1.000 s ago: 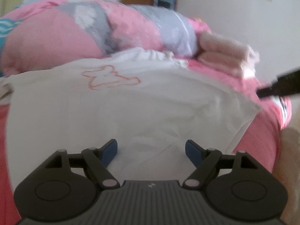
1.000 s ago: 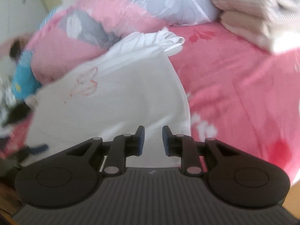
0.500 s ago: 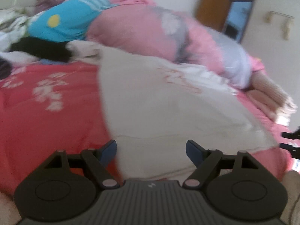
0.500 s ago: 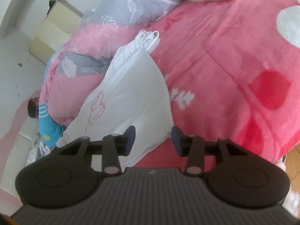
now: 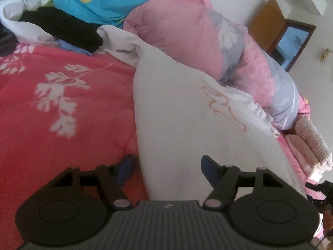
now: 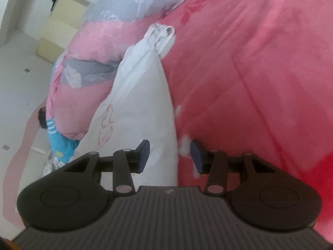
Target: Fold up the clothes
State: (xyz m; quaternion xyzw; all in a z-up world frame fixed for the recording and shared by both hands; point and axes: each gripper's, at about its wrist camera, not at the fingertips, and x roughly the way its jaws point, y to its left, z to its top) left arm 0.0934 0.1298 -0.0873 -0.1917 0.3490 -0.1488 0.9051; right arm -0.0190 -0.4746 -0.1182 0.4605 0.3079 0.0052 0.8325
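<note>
A white garment (image 5: 187, 125) with an orange line drawing lies spread flat on the red bedspread (image 5: 52, 104). My left gripper (image 5: 167, 163) hovers low over its left edge; the jaws are closing, with the cloth's edge between them and the pads clear of it. In the right wrist view the same garment (image 6: 141, 114) runs away from me, bunched at its far end. My right gripper (image 6: 170, 153) straddles the garment's right edge, jaws partly apart and not pressing on the cloth. The right gripper's tip (image 5: 320, 189) shows at the left view's right rim.
A rolled pink and grey quilt (image 5: 197, 31) lies along the garment's far side. Loose clothes, black, blue and white (image 5: 62, 20), are heaped at the far left. Folded pink towels (image 5: 308, 145) sit at the right. The red bedspread (image 6: 249, 83) stretches to the right of the garment.
Both grippers rolled and swung out to opposite edges of the white garment, left to its left edge, right to its right edge. The right jaws widened; the left jaws narrowed a little.
</note>
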